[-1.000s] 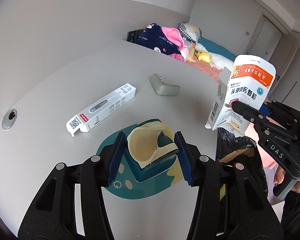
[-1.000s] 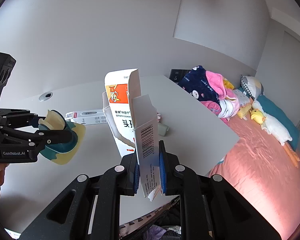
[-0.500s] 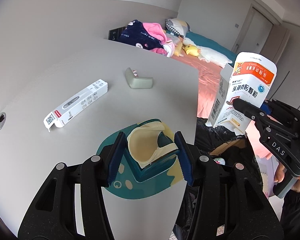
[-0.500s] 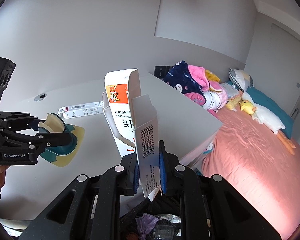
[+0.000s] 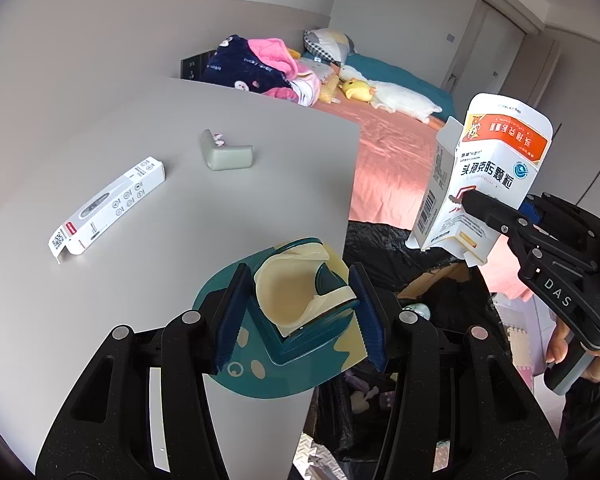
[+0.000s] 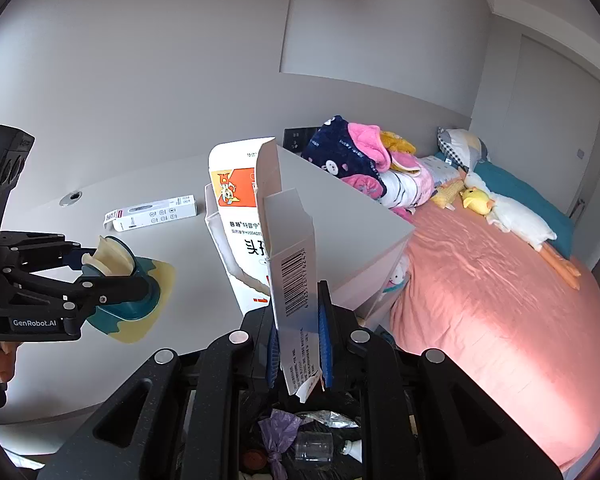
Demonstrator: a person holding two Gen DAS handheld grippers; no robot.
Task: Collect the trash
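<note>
My left gripper [image 5: 296, 292] is shut on a teal and cream plastic piece [image 5: 300, 300], held over the right edge of the grey table [image 5: 180, 240]. My right gripper [image 6: 300, 320] is shut on a flattened white and orange medicine carton [image 6: 288, 248], which stands upright between its pads. In the left wrist view the same carton [image 5: 488, 176] hangs above the open black trash bag [image 5: 380, 248]. Below the right gripper, the bag [image 6: 312, 440] shows a purple wrapper and a clear bottle inside. The left gripper [image 6: 100, 276] sits to the left of the carton.
A long white box [image 5: 108, 208] and a grey-green corner piece [image 5: 224, 152] lie on the table. Beyond the table is a bed with a pink sheet [image 6: 480, 300], a pile of clothes [image 6: 352, 160] and a plush duck [image 6: 500, 212]. A hand [image 5: 560, 344] grips the right handle.
Both grippers have travelled right with their loads, from over the tabletop to its edge. The trash bag has come into view beneath them. Neither grip has altered.
</note>
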